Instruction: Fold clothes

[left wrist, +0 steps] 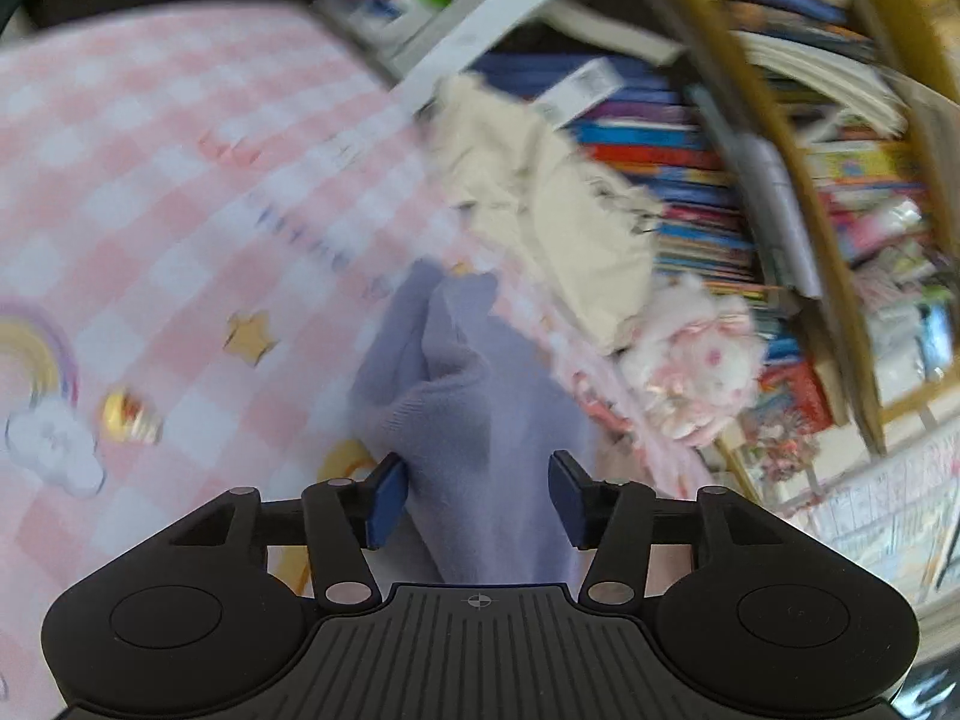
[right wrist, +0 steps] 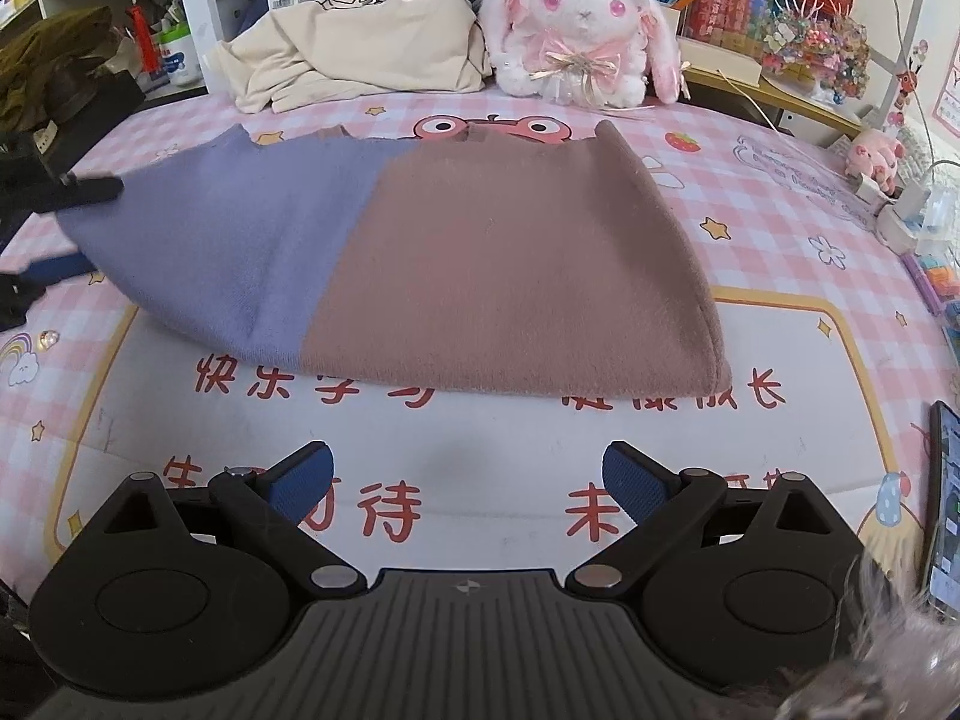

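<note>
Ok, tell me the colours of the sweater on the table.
The sweater is two-tone: lavender on the left, dusty pinkish brown on the right. Right wrist view shows it best.

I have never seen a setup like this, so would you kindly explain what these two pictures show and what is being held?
No robot arm is involved: a person holds one pair of handheld tongs in each hand, and each carries a wide-angle camera looking forward along its fingers. One picture comes from the left tongs, the other from the right tongs.

On the pink checked table cover lies a two-colour knitted garment, lilac on one side and brown on the other. Behind it are a cream garment and a plush rabbit, in front of bookshelves.

The left tongs have the lilac end between their blue pads; the view is blurred, so a firm pinch is uncertain. The right tongs are wide open and hold nothing.
</note>
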`<state>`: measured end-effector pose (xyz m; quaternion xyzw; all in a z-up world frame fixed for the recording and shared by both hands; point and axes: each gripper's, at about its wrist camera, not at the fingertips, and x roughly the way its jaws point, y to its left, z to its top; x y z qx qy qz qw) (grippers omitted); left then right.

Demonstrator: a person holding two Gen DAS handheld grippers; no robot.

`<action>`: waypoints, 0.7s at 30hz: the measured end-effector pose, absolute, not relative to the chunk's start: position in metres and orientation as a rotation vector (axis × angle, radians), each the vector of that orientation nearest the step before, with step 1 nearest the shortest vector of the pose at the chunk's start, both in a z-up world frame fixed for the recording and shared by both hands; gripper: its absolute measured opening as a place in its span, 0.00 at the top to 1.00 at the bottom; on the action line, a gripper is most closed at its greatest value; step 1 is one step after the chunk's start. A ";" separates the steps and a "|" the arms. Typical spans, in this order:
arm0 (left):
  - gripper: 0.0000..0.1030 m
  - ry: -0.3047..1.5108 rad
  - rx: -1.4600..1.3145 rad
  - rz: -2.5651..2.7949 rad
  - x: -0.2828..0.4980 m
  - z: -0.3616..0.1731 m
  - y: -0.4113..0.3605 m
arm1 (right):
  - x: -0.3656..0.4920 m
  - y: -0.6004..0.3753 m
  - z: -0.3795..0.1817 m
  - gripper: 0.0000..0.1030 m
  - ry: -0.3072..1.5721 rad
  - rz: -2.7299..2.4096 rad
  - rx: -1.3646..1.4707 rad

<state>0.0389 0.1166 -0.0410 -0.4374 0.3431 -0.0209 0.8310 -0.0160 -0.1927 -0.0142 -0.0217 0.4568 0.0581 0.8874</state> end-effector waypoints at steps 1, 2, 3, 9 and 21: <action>0.51 0.747 -0.964 -0.028 0.039 -0.048 0.120 | -0.016 -0.193 -0.014 0.06 0.950 0.119 -0.043; 0.51 0.764 -1.017 -0.012 0.040 -0.056 0.125 | -0.017 -0.194 -0.015 0.06 0.951 0.116 -0.041; 0.51 0.778 -1.057 0.000 0.040 -0.063 0.129 | -0.017 -0.195 -0.015 0.06 0.952 0.111 -0.039; 0.53 0.797 -1.110 0.034 0.041 -0.078 0.132 | -0.018 -0.201 -0.016 0.06 0.960 0.082 -0.005; 0.84 0.823 -1.134 0.033 0.044 -0.087 0.139 | -0.024 -0.194 -0.014 0.06 0.954 0.082 -0.038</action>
